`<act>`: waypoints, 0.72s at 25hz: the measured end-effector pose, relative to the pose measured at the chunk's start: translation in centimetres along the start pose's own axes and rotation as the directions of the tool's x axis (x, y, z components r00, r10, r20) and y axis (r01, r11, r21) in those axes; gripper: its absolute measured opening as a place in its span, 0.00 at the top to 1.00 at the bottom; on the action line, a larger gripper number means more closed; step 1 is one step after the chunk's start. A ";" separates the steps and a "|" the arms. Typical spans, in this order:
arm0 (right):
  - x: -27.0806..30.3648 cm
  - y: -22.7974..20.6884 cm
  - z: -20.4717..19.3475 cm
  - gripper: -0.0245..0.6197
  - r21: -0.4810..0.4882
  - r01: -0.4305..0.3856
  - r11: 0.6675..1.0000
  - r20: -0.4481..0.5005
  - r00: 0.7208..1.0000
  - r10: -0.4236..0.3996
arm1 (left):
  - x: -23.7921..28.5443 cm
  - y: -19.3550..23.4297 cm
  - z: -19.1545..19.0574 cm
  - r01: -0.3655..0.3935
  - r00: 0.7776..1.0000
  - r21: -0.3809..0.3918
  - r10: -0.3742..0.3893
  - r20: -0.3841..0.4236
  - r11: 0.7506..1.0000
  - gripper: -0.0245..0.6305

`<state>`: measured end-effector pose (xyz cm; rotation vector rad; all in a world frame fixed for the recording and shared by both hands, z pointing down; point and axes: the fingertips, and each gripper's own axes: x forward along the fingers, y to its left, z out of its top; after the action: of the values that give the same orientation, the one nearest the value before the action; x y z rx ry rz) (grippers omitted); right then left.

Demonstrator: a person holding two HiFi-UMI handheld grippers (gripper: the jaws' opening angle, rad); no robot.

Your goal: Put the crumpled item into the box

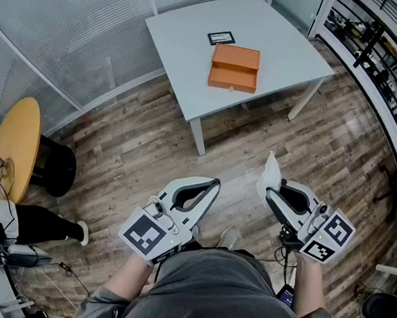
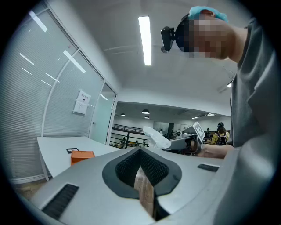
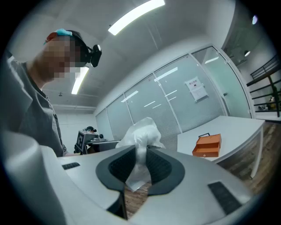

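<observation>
White crumpled item (image 1: 271, 170) pinched in rt tongs (image 1: 269, 189), jaws clamped on it. L tongs (image 1: 215, 184) closed, empty. Orange box (image 1: 235, 67) mid-bench (image 1: 173, 51), straight ahead, well apart from rt tongs.

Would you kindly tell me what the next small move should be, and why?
Probably carry the right gripper forward toward the orange box. It is shut on the crumpled item, and the box sits on the white table well ahead, across the wooden floor, likely beyond reach from here.
</observation>
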<state>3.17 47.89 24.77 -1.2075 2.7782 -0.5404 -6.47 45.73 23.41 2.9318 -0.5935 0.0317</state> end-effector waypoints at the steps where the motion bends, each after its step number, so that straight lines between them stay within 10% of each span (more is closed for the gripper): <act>1: 0.2 -0.1 0.1 0.85 0.001 0.000 1.000 -0.001 1.000 0.000 | 0.0 0.2 0.1 0.000 1.000 -0.001 0.000 -0.001 1.000 0.94; 18: 0.0 -1.0 -1.2 0.84 0.034 0.007 0.999 -0.026 1.000 -0.006 | 0.9 -0.1 -0.9 0.006 1.000 -0.010 -0.006 -0.020 1.000 0.94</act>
<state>3.66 47.58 26.25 -1.2113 2.7756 -0.6063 -5.57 45.65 24.34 2.9199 -0.5799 0.0570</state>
